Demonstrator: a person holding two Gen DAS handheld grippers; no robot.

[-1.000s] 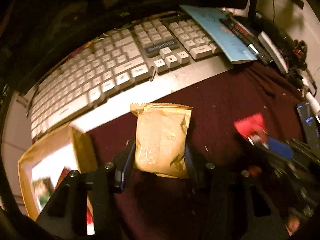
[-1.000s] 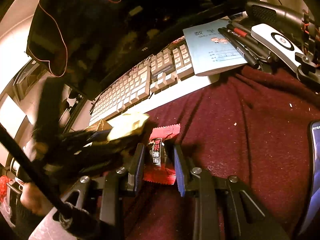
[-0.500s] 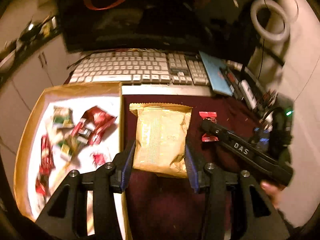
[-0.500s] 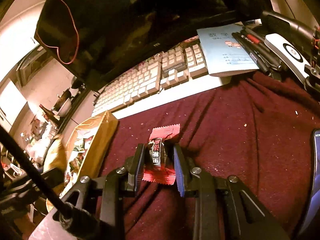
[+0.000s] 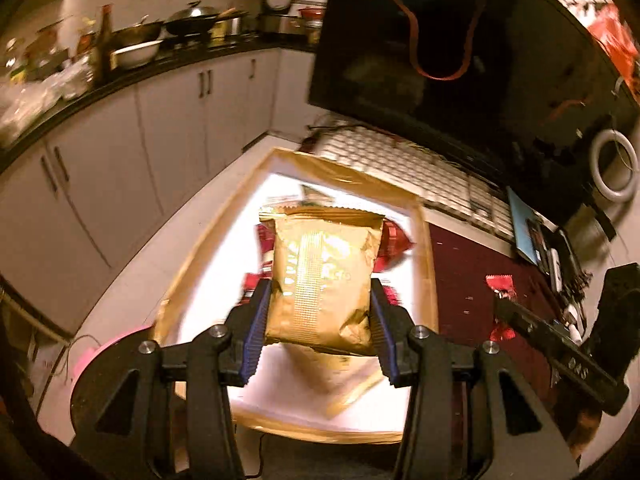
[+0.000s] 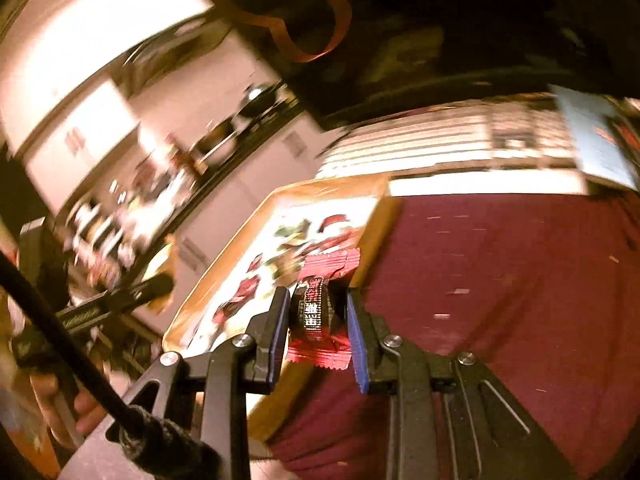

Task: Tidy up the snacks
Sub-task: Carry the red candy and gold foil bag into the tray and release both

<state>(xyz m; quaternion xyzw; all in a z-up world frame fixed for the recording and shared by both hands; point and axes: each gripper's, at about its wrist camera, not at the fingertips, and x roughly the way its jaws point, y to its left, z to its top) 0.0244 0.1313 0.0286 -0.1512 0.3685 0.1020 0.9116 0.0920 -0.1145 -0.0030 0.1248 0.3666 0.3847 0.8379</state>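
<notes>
The left gripper is clamped on a gold foil snack packet, its blue-edged fingers pressing both sides; the packet hangs above the tan cardboard box, whose white floor holds red-wrapped snacks and a green one, blurred. Faint embossed print on the gold foil cannot be read. To the right in this view, over the maroon cloth, the other tool's black rail shows pale letters, partly readable as "DAS".

The right gripper is closed on a small red candy packet with crimped ends and a black panel of white characters too small to read. It sits above the box's near wall, beside the maroon cloth. Beyond lie a white keyboard, smeared by blur, a blue booklet, and a dark monitor with an orange cord draped over it.
</notes>
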